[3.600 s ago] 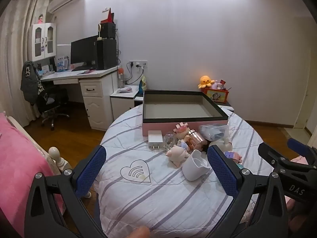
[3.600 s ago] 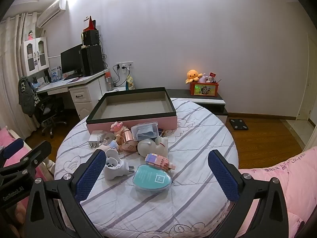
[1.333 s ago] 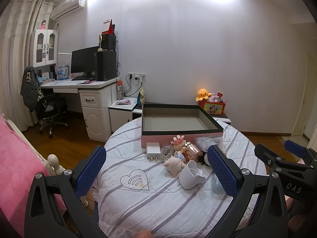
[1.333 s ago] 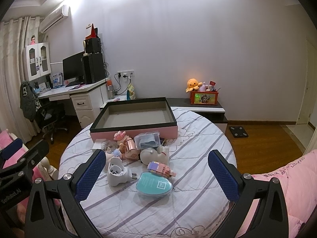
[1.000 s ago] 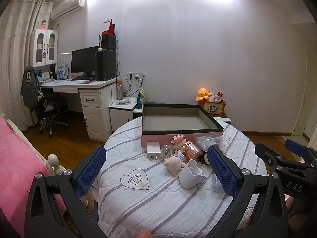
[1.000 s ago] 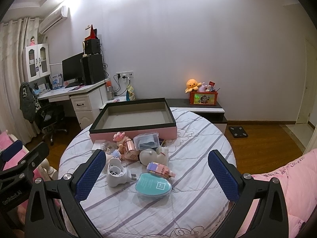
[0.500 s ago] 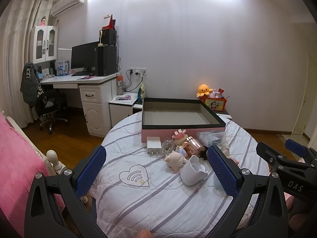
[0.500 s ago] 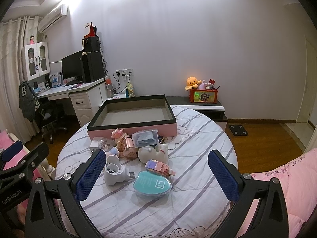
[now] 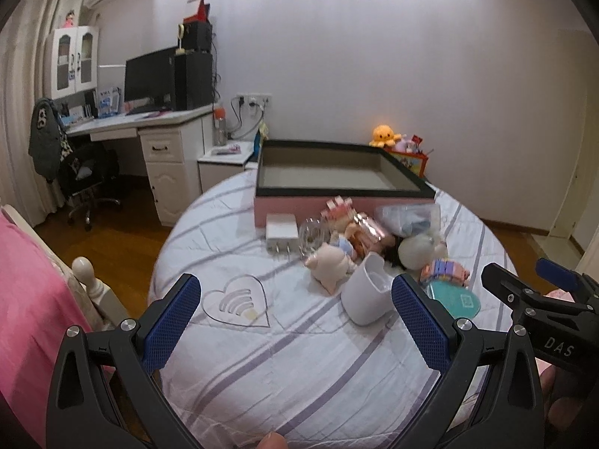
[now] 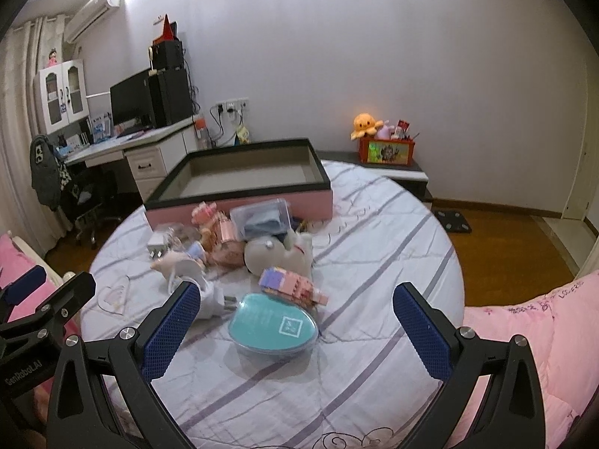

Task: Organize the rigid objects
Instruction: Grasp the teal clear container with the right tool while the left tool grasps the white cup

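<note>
I hold my left gripper (image 9: 295, 321) over the near edge of the round table covered in a white cloth with lilac stripes (image 9: 299, 374), its blue-padded fingers spread wide with nothing between them. My right gripper (image 10: 295, 321) hangs the same way, wide apart and empty, above the table's near right side.

The clutter sits in one heap in front of the shallow pink box with a black rim (image 9: 337, 202), which lies open at the far side of the table. From the left camera I see the flat white charger block (image 9: 280, 230) just before the box wall, a pale pink pig figure (image 9: 331, 263) near it, and a white plastic cup-shaped adapter (image 9: 365, 297) lying on its side right beside my right-hand pad. This view also shows the heart emblem sewn on the cloth (image 9: 237, 301).

The right camera shows more fully what the left mostly hides: the teal heart-shaped tin (image 10: 275, 327) nearest me, a pink and lilac toy brick figure (image 10: 292, 284) touching its far edge, a clear plastic case with something blue inside (image 10: 262, 220) against the box, and a rose-gold metal can (image 10: 226, 230) in the heap.
</note>
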`<state>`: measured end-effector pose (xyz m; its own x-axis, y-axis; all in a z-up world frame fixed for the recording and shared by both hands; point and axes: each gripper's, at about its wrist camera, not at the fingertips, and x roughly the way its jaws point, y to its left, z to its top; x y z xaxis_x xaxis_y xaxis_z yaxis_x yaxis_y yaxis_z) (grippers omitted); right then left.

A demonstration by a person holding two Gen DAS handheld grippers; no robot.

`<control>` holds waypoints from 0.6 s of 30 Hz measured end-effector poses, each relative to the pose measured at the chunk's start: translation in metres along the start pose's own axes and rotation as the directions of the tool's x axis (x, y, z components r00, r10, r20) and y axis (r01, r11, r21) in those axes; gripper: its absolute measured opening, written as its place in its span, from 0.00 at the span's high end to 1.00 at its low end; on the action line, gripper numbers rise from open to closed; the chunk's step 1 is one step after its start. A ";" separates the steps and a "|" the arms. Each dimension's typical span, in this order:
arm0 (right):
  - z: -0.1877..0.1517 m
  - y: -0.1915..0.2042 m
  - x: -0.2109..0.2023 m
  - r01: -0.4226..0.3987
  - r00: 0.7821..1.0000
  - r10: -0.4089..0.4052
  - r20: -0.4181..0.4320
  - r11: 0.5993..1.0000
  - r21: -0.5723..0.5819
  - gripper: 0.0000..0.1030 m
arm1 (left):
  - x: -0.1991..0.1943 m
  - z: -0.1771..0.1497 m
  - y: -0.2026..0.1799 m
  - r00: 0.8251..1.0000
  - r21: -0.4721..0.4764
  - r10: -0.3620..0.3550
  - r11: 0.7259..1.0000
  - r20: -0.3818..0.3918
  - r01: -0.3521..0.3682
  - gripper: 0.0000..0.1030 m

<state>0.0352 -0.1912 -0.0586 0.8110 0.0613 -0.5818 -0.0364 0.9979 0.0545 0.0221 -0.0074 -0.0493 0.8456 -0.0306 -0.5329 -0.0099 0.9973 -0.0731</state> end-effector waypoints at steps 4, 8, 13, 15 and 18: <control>-0.009 -0.004 0.020 -0.005 0.999 0.005 -0.053 1.000 0.003 0.00 | 0.020 -0.010 -0.007 0.999 0.011 -0.012 1.000 -0.052 0.012 0.00; -0.018 -0.006 0.033 -0.015 0.996 0.015 -0.091 1.000 -0.001 0.00 | 0.036 -0.017 -0.013 0.995 0.020 -0.032 0.999 -0.096 0.034 0.00; -0.026 -0.012 0.051 -0.039 0.990 0.041 -0.138 0.999 0.015 0.00 | 0.049 -0.021 -0.015 0.990 0.012 -0.057 0.998 -0.127 0.059 0.00; -0.027 -0.013 0.054 -0.054 0.988 0.056 -0.142 0.998 0.016 0.00 | 0.052 -0.021 -0.014 0.988 0.001 -0.076 0.997 -0.138 0.077 0.00; -0.025 -0.013 0.059 -0.093 0.985 0.094 -0.146 0.996 0.015 0.00 | 0.055 -0.021 -0.012 0.983 -0.019 -0.103 0.995 -0.154 0.101 0.00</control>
<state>0.0685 -0.1998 -0.1141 0.7097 0.1575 -0.6866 -0.1025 0.9874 0.1205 0.0573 -0.0225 -0.0953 0.7496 -0.1432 -0.6462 0.0659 0.9876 -0.1424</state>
